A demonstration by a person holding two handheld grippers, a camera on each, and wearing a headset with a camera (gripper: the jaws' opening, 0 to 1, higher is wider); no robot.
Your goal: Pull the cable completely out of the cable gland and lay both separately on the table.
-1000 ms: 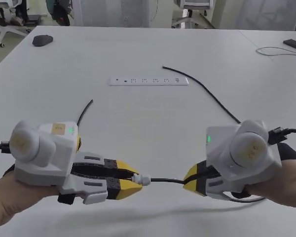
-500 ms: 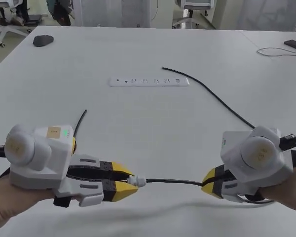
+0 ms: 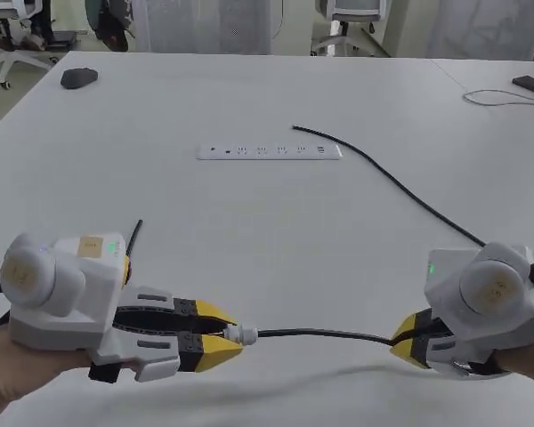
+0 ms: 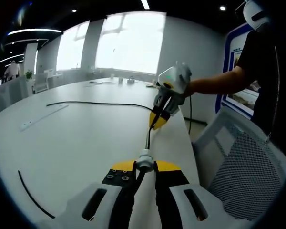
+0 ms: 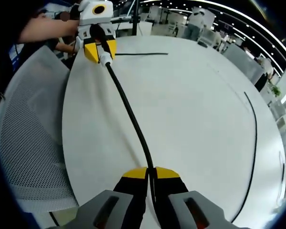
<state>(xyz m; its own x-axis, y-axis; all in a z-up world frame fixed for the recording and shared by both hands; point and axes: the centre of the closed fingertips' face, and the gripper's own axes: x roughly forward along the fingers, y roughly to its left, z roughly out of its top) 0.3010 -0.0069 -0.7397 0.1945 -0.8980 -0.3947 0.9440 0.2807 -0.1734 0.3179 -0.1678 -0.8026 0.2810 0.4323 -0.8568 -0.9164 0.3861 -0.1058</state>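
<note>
Black cable [image 3: 320,334] hangs over the near edge of the white table [image 3: 249,231], running from white plastic cable gland [image 3: 243,334] to right gripper [image 3: 397,341], jaws clamped on it. Left gripper [image 3: 232,334] jaws pinch the gland, cable threaded through. Farther back the cable's tail lies beside a white power strip [image 3: 267,152], dark mouse [image 3: 77,78] at far corner

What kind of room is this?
Probably an office or meeting room. There is a big white table with a power strip and a computer mouse on it, and office chairs nearby.
</note>
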